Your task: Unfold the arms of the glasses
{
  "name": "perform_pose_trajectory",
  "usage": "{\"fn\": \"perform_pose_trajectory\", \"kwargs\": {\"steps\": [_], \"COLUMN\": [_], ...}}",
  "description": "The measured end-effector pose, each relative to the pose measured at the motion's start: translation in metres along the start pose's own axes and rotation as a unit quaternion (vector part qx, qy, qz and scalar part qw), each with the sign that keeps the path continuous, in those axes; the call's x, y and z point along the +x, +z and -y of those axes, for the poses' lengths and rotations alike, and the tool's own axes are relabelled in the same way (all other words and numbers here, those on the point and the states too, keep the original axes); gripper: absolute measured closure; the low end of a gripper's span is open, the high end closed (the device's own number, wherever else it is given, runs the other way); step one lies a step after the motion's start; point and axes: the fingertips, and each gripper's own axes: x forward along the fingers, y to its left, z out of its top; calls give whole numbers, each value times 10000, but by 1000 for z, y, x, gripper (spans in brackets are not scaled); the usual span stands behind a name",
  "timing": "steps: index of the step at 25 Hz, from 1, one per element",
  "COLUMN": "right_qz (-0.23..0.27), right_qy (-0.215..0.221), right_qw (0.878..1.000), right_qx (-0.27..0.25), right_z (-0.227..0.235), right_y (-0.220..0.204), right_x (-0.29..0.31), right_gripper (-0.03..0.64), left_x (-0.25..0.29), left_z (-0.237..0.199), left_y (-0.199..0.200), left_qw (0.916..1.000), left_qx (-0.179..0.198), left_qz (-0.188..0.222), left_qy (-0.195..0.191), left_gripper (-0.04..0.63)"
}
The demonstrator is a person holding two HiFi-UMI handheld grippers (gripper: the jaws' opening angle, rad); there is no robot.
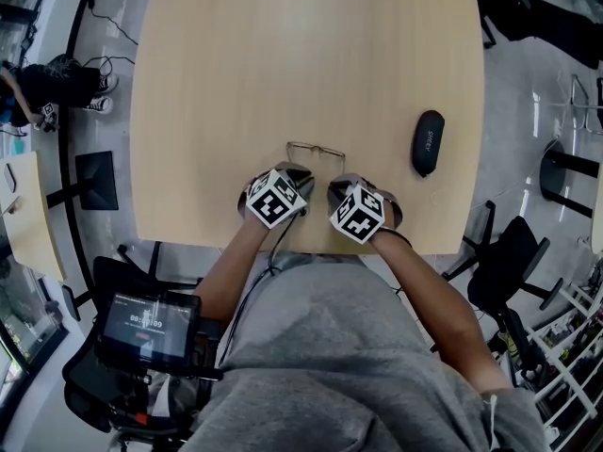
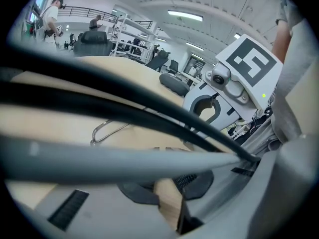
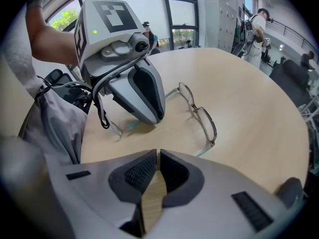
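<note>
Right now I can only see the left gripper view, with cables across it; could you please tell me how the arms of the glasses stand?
Observer: In the right gripper view, both arms of the glasses stand out from the front, towards the person.
Operator: Thank you. Where is the left gripper relative to them?
Observer: The left gripper has its tip over one arm, near that arm's teal end; I cannot tell whether it grips it.
Operator: And the right gripper?
Observer: The right gripper has its jaws together with nothing between them, close to the other arm's end.
</note>
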Motion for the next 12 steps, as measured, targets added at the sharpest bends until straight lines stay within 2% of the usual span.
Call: {"fn": "perform_pose_trajectory", "kwargs": {"steps": [12], "right_qz": [-184], "right_qy": [-212], "right_qw": [9996], "right_qx": [65], "right_z": [17], "right_y": [-21], "right_x": [-8], "right_gripper": [589], "left_x": [-3], "left_z": [0], "left_y": [-2], "left_qw": [10000], "left_qx": [-16], "left_qz": [-59], "left_qy": [-23], "left_gripper": [554]}}
